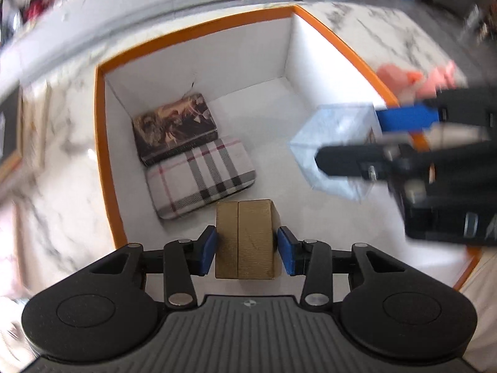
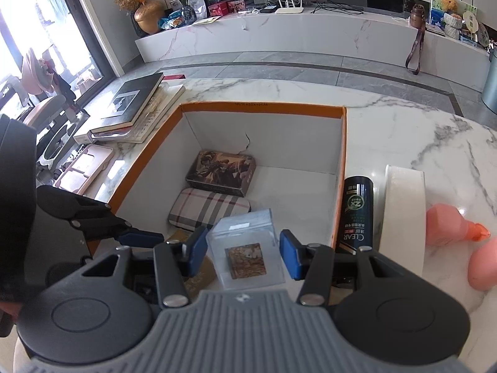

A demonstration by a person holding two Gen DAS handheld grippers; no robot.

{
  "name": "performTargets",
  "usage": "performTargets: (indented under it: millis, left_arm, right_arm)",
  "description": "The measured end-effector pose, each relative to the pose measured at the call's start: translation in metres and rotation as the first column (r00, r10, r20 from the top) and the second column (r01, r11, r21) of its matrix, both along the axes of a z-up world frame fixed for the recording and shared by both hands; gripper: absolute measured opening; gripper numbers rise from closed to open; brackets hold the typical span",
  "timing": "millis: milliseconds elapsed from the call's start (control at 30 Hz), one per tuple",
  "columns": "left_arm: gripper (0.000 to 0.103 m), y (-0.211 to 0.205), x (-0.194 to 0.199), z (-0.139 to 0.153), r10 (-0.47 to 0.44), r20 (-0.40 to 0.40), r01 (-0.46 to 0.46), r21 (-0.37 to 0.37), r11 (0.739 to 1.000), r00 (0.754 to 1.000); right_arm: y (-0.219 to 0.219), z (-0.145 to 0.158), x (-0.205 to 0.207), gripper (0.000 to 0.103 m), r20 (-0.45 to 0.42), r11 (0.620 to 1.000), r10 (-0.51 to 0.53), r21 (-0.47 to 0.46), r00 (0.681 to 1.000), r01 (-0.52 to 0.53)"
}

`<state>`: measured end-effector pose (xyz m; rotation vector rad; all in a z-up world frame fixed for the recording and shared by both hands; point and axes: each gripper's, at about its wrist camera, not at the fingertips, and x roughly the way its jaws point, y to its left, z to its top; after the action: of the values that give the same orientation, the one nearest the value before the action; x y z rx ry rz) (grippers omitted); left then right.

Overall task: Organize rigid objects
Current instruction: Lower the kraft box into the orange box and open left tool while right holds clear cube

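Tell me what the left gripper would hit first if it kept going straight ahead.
Probably the plaid case, lying on the box floor just beyond the gold box it holds; depth is unclear.

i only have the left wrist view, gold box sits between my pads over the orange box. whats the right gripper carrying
Observer: The right gripper has a clear plastic cube between its pads, with a small brown patterned square inside it.
Operator: anything on the table right of the orange box, my view is blurred there
Observer: Yes. A dark bottle labelled CLEAR lies right beside the wall of the orange box, with a white box next to it.
Operator: and left of the box
Observer: A stack of books lies on the marble table by the far left corner.
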<state>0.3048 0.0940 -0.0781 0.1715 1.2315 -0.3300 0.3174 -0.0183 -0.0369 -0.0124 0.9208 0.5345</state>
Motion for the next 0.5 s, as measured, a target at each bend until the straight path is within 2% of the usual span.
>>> performTargets:
  millis: [100, 167, 333, 467, 500]
  left_arm:
    - [0.048, 0.011, 0.007, -0.003, 0.054, -0.080, -0.062, -0.101, 0.993, 0.995]
    - [0.048, 0.011, 0.006, -0.002, 0.051, -0.092, -0.061, -0.108, 0.992, 0.994]
    - [0.054, 0.001, 0.006, -0.004, 0.037, -0.075, -0.039, -0.031, 0.999, 0.997]
    - [0.054, -0.009, -0.005, -0.004, -0.029, -0.010, 0.030, 0.079, 0.996, 1.000]
    - [0.051, -0.010, -0.007, -0.004, -0.039, -0.002, 0.039, 0.086, 0.996, 0.999]
  right_arm:
    - [-0.001, 0.000, -0.001, 0.052, -0.001, 1.000, 0.003, 0.000, 1.000, -0.003]
    - [-0.002, 0.000, -0.001, 0.052, -0.001, 1.000, 0.000, 0.003, 1.000, 0.000]
    - [-0.002, 0.001, 0.000, 0.052, 0.000, 1.000, 0.002, -0.001, 1.000, -0.002]
    - [-0.002, 0.002, -0.002, 0.052, 0.002, 1.000, 0.008, 0.002, 1.000, -0.008]
    - [-0.002, 0.002, -0.003, 0.052, 0.002, 1.000, 0.008, 0.002, 1.000, -0.008]
